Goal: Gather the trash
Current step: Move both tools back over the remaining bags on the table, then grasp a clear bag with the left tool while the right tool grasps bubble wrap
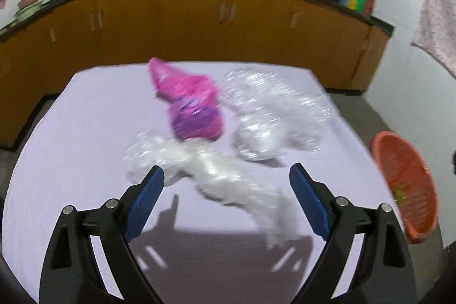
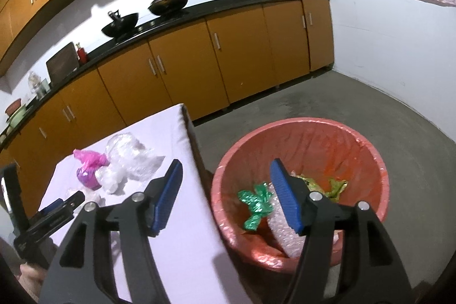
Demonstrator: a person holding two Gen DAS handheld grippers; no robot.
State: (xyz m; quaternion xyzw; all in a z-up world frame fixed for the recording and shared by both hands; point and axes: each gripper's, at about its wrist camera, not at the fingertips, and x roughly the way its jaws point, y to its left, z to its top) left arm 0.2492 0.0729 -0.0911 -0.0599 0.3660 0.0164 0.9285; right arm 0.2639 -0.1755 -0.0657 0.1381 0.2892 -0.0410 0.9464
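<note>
A kitchen with orange-brown cabinets [image 2: 182,67] under a black counter carrying two dark woks [image 2: 121,23] frames a bench [image 1: 85,133] draped in a pale lilac cloth, where the trash lies in a loose cluster. Beside the bench, on the grey floor, stands a round bin [image 2: 367,150] lined with a red-orange bag; inside rest a crumpled green foil wrapper [image 2: 255,202], a gold-green wrapper [image 2: 333,185] and a strip of bubble wrap [image 2: 282,235].

On the bench, a crumpled clear plastic bag [image 1: 273,110] sits far right of the cluster, touching a knotted pink plastic bag [image 1: 191,104] with a purple bulge at its base. Nearer the camera, a twisted white-clear plastic sheet [image 1: 216,178] stretches between the blue fingers of the left claw [image 1: 226,175], which hangs released, jaws wide, pads off the plastic.

The right claw [image 2: 225,173] hovers released over the bench edge and the bin's rim, grasping nothing.
</note>
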